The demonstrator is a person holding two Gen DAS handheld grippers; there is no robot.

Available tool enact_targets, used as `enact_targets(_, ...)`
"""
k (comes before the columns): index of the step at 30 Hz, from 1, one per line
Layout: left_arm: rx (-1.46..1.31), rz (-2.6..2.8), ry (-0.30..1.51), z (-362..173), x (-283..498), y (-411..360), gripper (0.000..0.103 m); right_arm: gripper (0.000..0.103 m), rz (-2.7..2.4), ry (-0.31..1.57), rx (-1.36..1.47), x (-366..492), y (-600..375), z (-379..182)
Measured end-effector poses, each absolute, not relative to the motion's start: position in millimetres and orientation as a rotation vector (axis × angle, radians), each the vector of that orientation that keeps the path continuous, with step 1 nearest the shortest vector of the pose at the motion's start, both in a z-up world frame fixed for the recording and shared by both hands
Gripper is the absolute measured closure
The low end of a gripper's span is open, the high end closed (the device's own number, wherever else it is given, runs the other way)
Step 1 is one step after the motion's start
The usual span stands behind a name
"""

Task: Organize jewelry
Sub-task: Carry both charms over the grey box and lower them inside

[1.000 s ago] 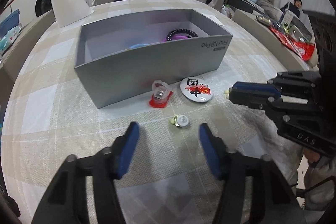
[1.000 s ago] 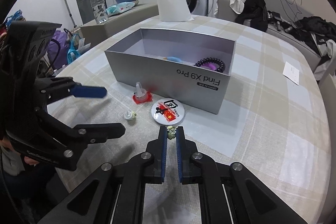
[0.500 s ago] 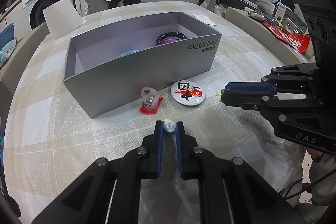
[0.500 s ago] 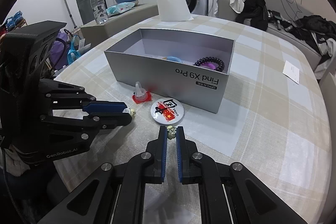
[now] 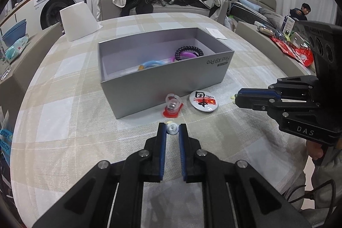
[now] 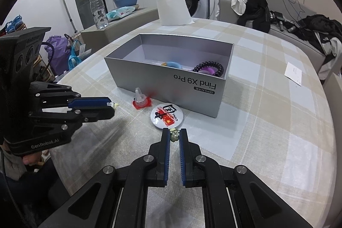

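- Far left on the desk (image 5: 64, 121), a white paper roll (image 5: 77, 21) stands upright at the far edge, well apart from everything else.
- The left hand-held gripper (image 5: 172, 129) hovers over the near part of the desk, its blue fingers (image 5: 162, 142) pinching a small pale round earring (image 5: 172, 128). In the right wrist view the same piece pokes out of that gripper's tip as a pale speck (image 6: 112, 105).
- Just beyond it, a clear ring on a red base (image 5: 172, 107) sits on the cloth, just beside the near wall of the grey box.
- The grey box (image 5: 162, 80), lid off and printed "Find X9 Pro", sits mid-desk; inside lie a light blue bangle (image 5: 149, 63), and to its right a dark beaded bracelet (image 5: 189, 52) over a purple band (image 5: 188, 55).
- Right of the ring, a round badge (image 5: 203, 100) lies flat with a red flag print, near the box's near wall.
- Further right, the right hand-held gripper (image 6: 174, 135) comes in level, fingers pressed onto a tiny greenish charm (image 6: 174, 135), just near of the badge.
- Far right on the desk, a white slip of paper (image 6: 294, 73) lies flat, well apart from the box.
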State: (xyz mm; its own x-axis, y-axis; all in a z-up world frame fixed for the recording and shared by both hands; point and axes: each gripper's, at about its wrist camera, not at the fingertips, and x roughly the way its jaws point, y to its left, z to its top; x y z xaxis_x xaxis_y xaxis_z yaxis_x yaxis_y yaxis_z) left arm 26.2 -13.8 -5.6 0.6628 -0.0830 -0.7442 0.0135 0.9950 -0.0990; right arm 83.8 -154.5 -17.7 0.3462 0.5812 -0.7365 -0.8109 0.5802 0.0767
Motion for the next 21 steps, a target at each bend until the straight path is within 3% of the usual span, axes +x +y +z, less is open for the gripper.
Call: enact_targets(21, -0.089, -0.037, 0.755, 26.1, 33.7, -11.1, 0.096, 0.095, 0.935, 0.736, -0.304, 83.8, -149.2, 8.8)
